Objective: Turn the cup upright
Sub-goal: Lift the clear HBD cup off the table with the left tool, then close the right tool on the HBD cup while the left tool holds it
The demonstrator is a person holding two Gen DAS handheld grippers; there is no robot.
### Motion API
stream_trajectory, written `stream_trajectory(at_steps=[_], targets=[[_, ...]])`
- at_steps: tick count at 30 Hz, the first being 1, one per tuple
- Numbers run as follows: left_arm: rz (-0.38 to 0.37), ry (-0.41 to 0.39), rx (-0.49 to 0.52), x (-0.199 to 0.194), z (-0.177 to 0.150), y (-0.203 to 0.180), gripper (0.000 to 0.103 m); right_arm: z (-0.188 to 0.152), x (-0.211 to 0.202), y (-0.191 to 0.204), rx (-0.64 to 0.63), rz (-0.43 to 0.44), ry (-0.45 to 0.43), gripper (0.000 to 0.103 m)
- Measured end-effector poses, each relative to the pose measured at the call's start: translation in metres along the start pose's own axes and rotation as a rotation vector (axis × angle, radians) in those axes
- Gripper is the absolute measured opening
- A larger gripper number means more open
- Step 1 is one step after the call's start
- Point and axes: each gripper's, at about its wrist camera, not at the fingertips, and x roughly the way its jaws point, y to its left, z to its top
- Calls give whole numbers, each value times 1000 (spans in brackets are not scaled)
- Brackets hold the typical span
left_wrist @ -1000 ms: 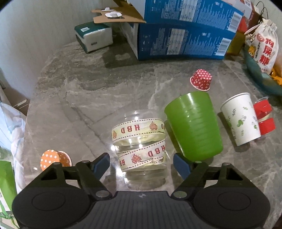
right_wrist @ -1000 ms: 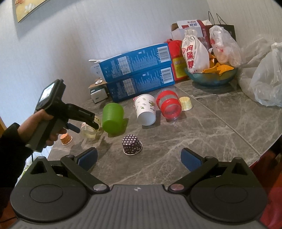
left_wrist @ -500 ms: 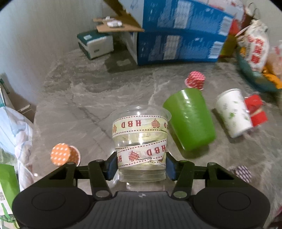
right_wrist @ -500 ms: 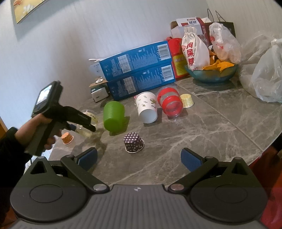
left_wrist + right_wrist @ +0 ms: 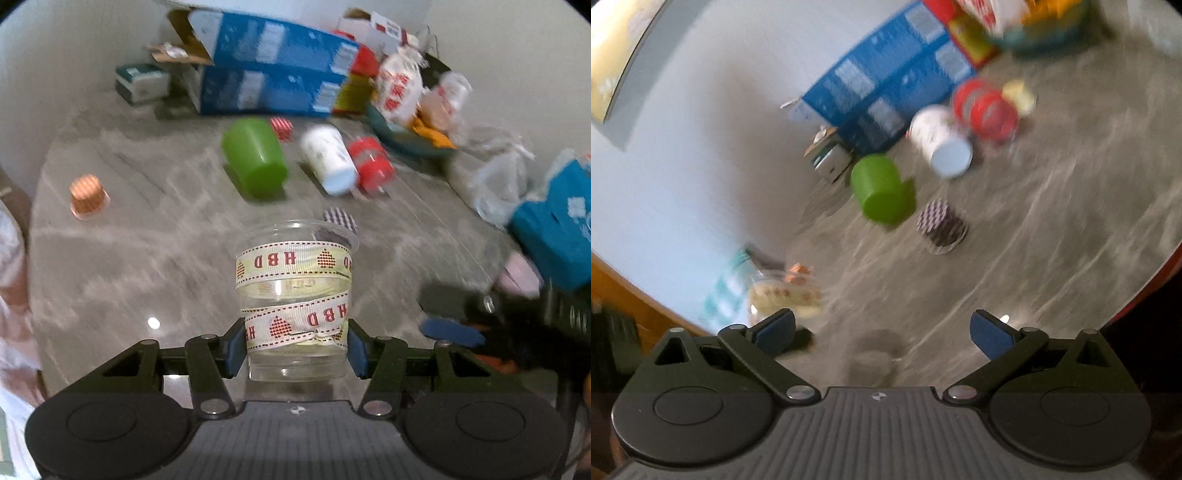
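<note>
The left tool (image 5: 297,349) is clamped on the lower part of a clear plastic cup wrapped in cream ribbon printed with red "HBD" letters (image 5: 295,295), its blue pads (image 5: 233,349) pressing both sides near the base. From the left wrist view the cup's rim points away from the tool, with the ribbon letters reading mirrored; whether it touches the grey marbled worktop (image 5: 147,258) I cannot tell. Just beyond the rim sits a small dark dotted paper cup (image 5: 340,219), mouth down. Farther out, a green plastic cup (image 5: 256,162), a white paper cup with a leaf print (image 5: 328,164) and a red-banded clear jar (image 5: 371,166) form a row. A small red dotted cup (image 5: 282,127) sits behind them, and an orange dotted cup (image 5: 88,197) stands apart at the left. Stacked blue cardboard boxes (image 5: 273,81) line the wall, with a white drawstring bag with red characters (image 5: 399,88) beside a teal bowl (image 5: 391,129).

The right tool (image 5: 882,332) has its fingers spread wide with nothing between them, hanging over the worktop (image 5: 1052,240). Its view is tilted and blurred. The ribboned cup (image 5: 783,295) shows faintly at the left. The green cup (image 5: 882,192) and dark dotted cup (image 5: 942,225) lie ahead.
</note>
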Motion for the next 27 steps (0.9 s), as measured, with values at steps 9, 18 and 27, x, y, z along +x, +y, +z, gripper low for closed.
stream_trajectory(at_steps=[9,18,27], targets=[[3,102,20,34,-11,-3,57,-7,15,6,-13,-81,62,102],[31,131,57,41,-18,-9,58,-3,32,15,-31,-131,93,102],[5,126,42,42,-20,-9,58,0,62,36,-46,-130,182,102]])
